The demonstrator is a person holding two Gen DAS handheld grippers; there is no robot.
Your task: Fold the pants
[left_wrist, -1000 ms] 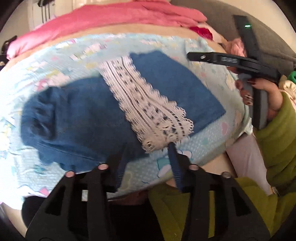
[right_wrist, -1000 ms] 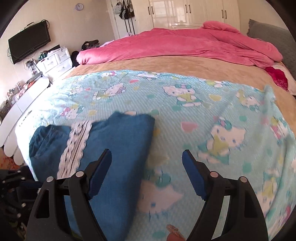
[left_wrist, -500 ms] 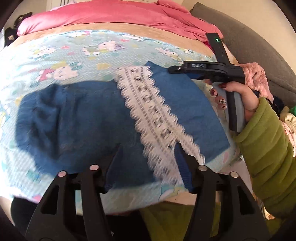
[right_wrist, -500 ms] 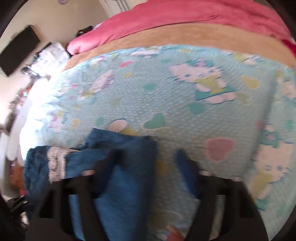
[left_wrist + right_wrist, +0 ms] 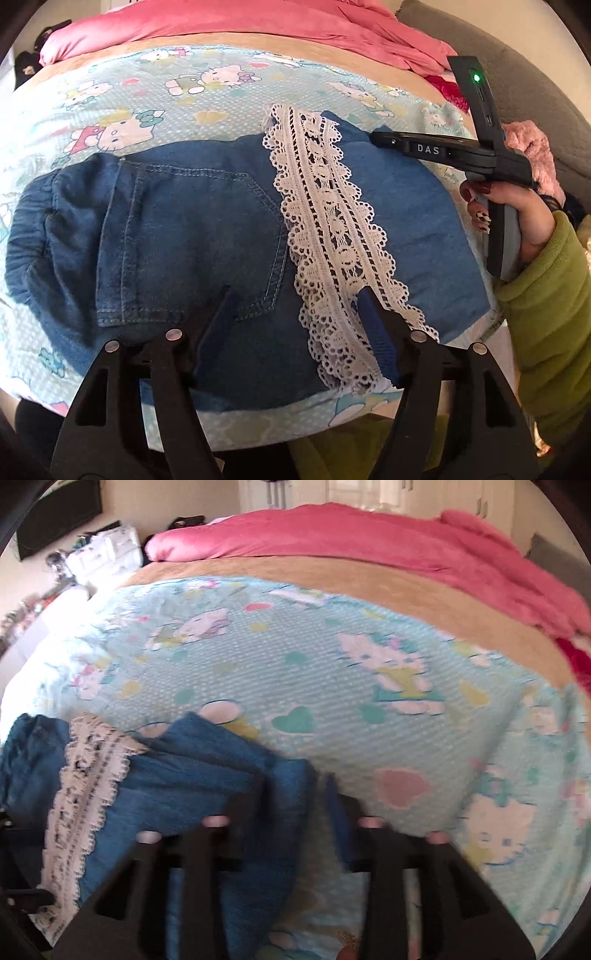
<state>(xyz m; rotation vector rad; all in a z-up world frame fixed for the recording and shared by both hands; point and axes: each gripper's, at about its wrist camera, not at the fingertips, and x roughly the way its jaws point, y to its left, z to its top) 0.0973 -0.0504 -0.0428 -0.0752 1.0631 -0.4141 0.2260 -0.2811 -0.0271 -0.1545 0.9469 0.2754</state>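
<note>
Blue denim pants [image 5: 192, 236] with a white lace hem [image 5: 328, 229] lie folded on the light-blue cartoon-print blanket [image 5: 155, 88]. The lace band runs across the middle and a back pocket faces up. My left gripper [image 5: 295, 314] is open just above the near edge, straddling the lace end. In the right wrist view the pants [image 5: 192, 786] lie at lower left. My right gripper [image 5: 295, 794] has its jaws narrowed around the pants' far folded edge; the view is blurred, so contact is unclear. The right gripper also shows in the left wrist view [image 5: 436, 149] at the right.
A pink duvet [image 5: 369, 535] lies across the far side of the bed on a tan sheet [image 5: 332, 572]. A grey sofa [image 5: 535, 92] and a pink fluffy item [image 5: 528, 147] are at the right. White drawers [image 5: 107, 550] stand at the far left.
My left gripper has moved in lower and closer over the pants' near edge. My right gripper has dropped to the pants' far edge and its jaws have narrowed from wide open.
</note>
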